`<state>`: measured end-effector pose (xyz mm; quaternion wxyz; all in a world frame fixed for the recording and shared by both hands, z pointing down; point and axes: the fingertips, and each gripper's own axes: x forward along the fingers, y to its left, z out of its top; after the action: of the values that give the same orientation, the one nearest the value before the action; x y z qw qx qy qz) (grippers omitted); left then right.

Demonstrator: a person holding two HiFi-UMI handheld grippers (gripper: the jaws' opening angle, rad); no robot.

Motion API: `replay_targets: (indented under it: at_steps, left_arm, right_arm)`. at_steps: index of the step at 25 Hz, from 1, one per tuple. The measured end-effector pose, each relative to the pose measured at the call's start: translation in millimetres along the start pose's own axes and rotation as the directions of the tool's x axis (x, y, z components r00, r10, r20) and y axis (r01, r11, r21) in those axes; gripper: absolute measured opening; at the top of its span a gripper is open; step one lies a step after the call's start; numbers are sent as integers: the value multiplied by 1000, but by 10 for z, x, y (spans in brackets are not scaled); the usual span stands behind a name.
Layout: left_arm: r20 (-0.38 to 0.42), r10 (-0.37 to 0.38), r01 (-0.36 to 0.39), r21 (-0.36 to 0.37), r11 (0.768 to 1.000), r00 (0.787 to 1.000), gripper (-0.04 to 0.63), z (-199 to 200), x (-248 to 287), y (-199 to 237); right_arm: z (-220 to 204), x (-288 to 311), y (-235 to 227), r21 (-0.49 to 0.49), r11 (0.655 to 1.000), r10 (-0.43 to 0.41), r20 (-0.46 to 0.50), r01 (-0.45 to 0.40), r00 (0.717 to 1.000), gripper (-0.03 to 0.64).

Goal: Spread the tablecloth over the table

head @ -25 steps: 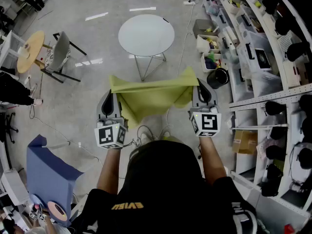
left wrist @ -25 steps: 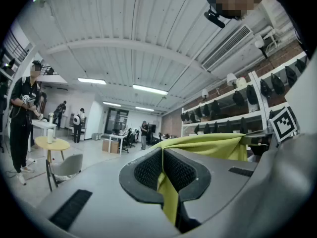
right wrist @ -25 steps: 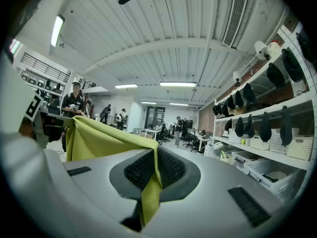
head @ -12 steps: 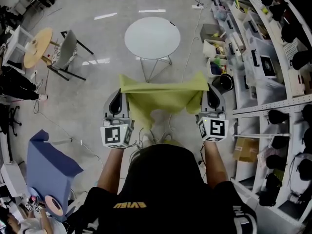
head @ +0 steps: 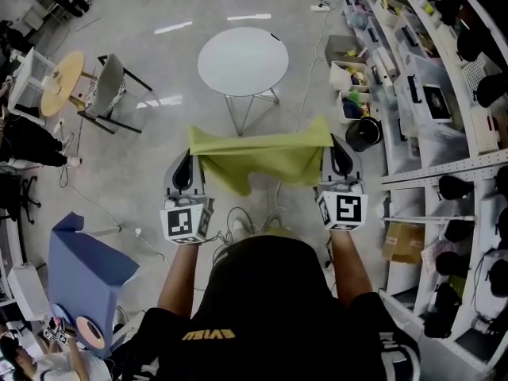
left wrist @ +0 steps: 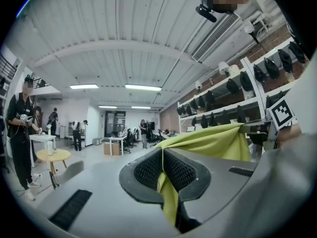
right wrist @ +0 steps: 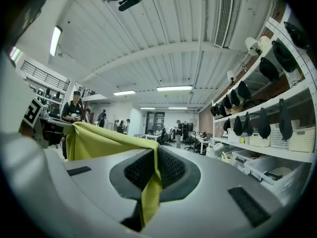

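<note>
A yellow-green tablecloth (head: 258,155) hangs stretched between my two grippers, above the floor and in front of the person. My left gripper (head: 189,163) is shut on its left corner, the cloth (left wrist: 198,144) pinched between the black pads and trailing down. My right gripper (head: 335,152) is shut on the right corner, where the cloth (right wrist: 106,140) folds over the jaws. The round white table (head: 242,60) stands ahead on thin legs, beyond the cloth, with nothing on it. Both grippers point level toward it.
Shelving with bins and dark helmets (head: 444,94) runs along the right. A black bucket (head: 365,133) sits near the shelf foot. A grey chair (head: 107,90) and a small round wooden table (head: 54,78) stand at the left; a blue box (head: 83,272) sits at lower left. Cables lie on the floor.
The cloth's hanging middle has drawn up and flattened as it is pulled tighter between the grippers. Both grippers have shifted a little relative to the table.
</note>
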<state>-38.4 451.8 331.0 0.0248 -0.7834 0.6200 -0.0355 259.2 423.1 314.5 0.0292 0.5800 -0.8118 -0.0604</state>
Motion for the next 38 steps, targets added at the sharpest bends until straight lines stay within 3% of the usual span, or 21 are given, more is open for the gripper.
replay_targets:
  at_steps: [12, 18, 23, 30, 38]
  left_arm:
    - [4, 50, -50, 51, 997, 999, 21, 156, 0, -372]
    - [-11, 71, -70, 76, 995, 997, 21, 186, -46, -281]
    - [-12, 94, -93, 22, 995, 996, 21, 183, 85, -165]
    - [-19, 58, -56, 123, 991, 998, 21, 91, 631, 23]
    - [23, 38, -39, 29, 999, 999, 21, 202, 1635, 476]
  right_arm:
    - [-113, -32, -357, 20, 999, 49, 21, -49, 999, 8]
    - [-83, 64, -279, 14, 998, 55, 20, -55, 998, 8]
    - [-102, 177, -219, 11, 997, 76, 12, -76, 997, 8]
    - [-172, 607, -321, -46, 999, 23, -15, -23, 1000, 8]
    - [-64, 1469, -437, -76, 997, -35, -36, 33, 999, 8]
